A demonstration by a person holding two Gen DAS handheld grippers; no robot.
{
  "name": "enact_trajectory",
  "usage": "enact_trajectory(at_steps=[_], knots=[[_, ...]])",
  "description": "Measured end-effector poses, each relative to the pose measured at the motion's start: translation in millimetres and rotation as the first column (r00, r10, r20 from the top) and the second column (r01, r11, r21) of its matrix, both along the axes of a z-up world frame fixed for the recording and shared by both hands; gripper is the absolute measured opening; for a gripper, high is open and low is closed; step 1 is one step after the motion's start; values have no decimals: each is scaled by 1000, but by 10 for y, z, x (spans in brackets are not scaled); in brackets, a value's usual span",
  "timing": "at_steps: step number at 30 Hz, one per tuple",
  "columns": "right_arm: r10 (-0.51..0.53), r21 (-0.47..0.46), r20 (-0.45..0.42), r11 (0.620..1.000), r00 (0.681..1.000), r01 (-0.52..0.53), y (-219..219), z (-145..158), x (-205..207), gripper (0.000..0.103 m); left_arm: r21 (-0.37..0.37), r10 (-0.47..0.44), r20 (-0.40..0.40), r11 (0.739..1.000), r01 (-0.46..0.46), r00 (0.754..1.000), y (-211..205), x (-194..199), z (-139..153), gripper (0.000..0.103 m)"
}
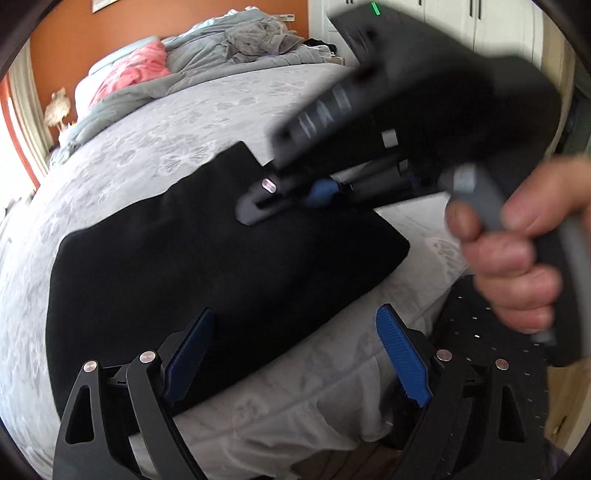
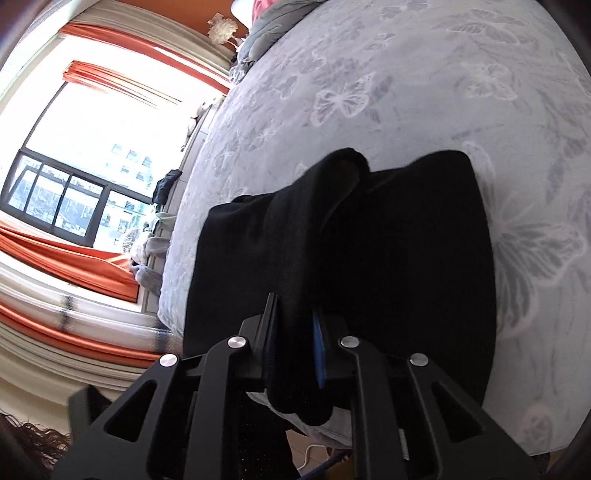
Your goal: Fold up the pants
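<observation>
The black pants (image 1: 207, 258) lie folded on the grey butterfly-print bed (image 1: 147, 155). My left gripper (image 1: 295, 354) is open and empty, just over the near edge of the pants. My right gripper (image 1: 255, 212) reaches in from the right in the left wrist view, its tips on the far part of the pants. In the right wrist view the right gripper (image 2: 295, 343) is shut on a raised fold of the pants (image 2: 406, 258), which hangs down between its fingers.
Rumpled grey and pink bedding (image 1: 207, 62) is piled at the head of the bed. A window with orange curtains (image 2: 92, 155) runs along the bed's far side. White wardrobe doors (image 1: 461, 22) stand behind. The bed's near edge (image 1: 280, 417) lies under my left gripper.
</observation>
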State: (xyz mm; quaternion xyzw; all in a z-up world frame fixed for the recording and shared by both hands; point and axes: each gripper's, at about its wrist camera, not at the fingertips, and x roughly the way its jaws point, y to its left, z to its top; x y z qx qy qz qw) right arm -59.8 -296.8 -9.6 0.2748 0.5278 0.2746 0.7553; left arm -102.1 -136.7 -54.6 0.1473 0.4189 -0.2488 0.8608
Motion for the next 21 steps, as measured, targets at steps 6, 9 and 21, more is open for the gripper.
enact_trajectory(at_steps=[6, 9, 21], knots=[[-46, -43, 62, 998, 997, 49, -15, 217, -87, 41, -160, 87, -104, 982, -103, 991, 370, 378, 50, 15], [-120, -41, 158, 991, 980, 128, -171, 394, -281, 54, -328, 178, -144, 920, -216, 974, 980, 467, 400, 13], [377, -553, 346, 822, 859, -138, 1845, 134, -868, 67, -446, 664, -192, 597, -667, 722, 3432, 232, 796, 12]])
